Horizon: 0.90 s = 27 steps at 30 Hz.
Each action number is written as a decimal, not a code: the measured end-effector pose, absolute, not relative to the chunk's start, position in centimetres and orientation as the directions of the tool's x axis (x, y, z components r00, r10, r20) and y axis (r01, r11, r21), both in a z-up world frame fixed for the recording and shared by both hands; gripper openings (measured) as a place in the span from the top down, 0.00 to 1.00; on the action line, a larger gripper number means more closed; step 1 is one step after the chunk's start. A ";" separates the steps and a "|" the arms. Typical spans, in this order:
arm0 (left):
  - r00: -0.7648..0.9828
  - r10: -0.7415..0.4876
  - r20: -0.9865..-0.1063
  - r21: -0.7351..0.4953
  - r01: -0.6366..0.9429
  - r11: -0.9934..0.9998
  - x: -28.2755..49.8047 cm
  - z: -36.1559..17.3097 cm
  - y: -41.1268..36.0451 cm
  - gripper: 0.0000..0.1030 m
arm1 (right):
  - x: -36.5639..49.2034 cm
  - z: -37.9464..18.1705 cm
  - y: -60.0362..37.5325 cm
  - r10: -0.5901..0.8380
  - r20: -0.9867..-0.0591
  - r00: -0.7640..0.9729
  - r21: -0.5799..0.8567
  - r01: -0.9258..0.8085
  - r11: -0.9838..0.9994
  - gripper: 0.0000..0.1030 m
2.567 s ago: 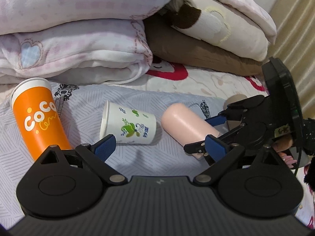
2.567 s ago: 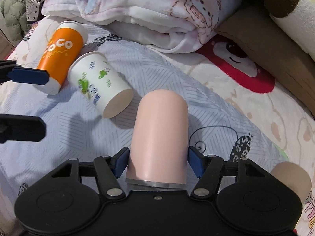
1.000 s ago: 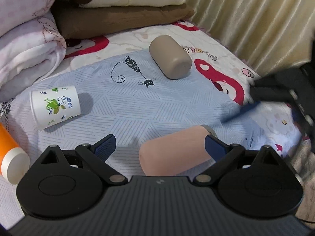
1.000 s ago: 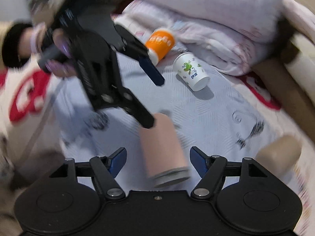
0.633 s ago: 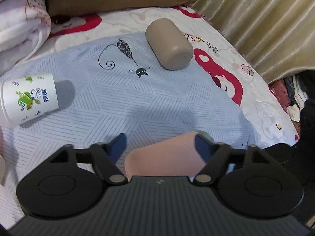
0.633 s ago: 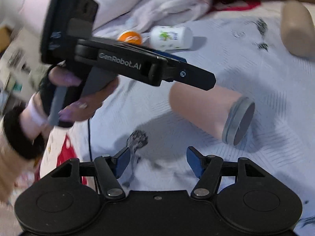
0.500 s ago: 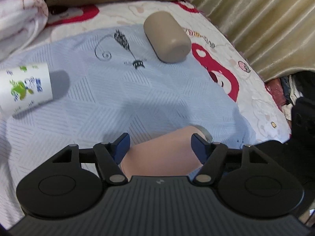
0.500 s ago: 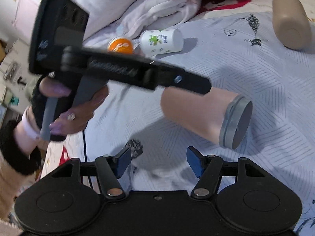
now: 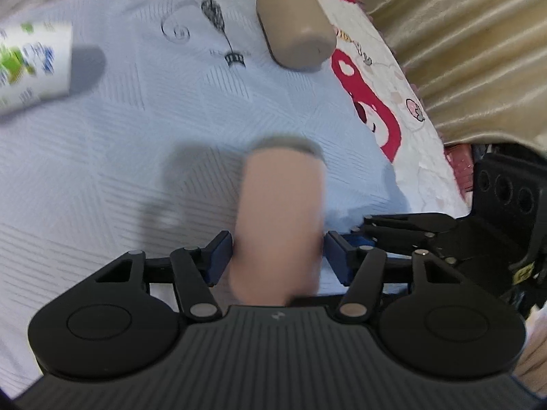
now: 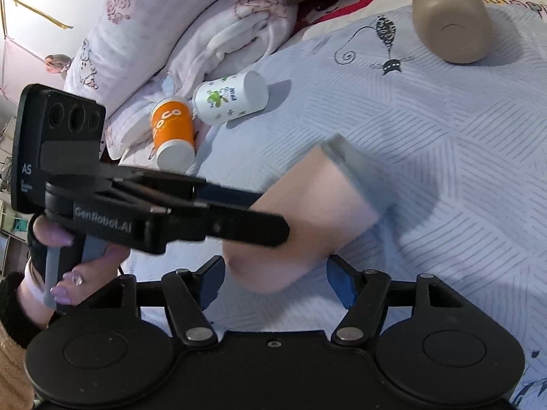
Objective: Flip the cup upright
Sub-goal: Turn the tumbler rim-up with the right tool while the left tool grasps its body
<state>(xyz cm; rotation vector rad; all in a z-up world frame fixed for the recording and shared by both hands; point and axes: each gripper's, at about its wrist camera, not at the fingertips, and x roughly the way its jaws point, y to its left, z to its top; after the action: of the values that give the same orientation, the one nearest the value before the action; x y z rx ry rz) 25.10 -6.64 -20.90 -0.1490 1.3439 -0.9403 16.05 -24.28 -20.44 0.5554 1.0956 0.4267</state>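
Note:
A pink cup (image 9: 280, 225) with a grey rim is held between the fingers of my left gripper (image 9: 278, 256), which is shut on its closed end; the rim points away toward the bed. In the right wrist view the same pink cup (image 10: 307, 212) hangs tilted above the blue bedspread, with the left gripper's arm crossing in front of it. My right gripper (image 10: 275, 283) is open, its fingers just below the cup's closed end, not touching it.
A tan cup (image 9: 294, 30) lies on its side at the far end, also in the right wrist view (image 10: 448, 17). A white printed paper cup (image 10: 232, 97) and an orange cup (image 10: 172, 128) lie by folded quilts (image 10: 205, 34). A curtain (image 9: 461, 51) hangs at the right.
My left gripper has closed on the pink cup and turned it, so its rim now points away from me. My right gripper has come in close under the cup's closed end.

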 end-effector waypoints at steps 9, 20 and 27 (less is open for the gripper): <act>-0.019 -0.658 -0.753 -0.570 0.517 0.638 25.1 -19.2 -7.5 0.44 | 17.2 -20.7 -25.7 0.522 -0.747 0.411 0.557 -0.041 0.830 0.23; -0.055 -0.670 -0.741 -0.625 0.423 0.656 26.3 -21.3 -7.7 0.41 | 19.3 -21.0 -25.8 0.542 -0.758 0.363 0.543 -0.110 0.833 0.23; 0.039 -0.654 -0.755 -0.533 0.545 0.648 23.5 -19.1 -8.1 0.47 | 17.8 -20.3 -25.3 0.534 -0.743 0.404 0.495 -0.207 0.844 0.24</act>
<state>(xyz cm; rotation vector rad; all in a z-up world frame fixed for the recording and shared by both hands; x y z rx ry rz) 23.49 -8.14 -19.13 -0.1094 1.2248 -0.9218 17.85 -25.27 -20.26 0.3501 1.0579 0.4799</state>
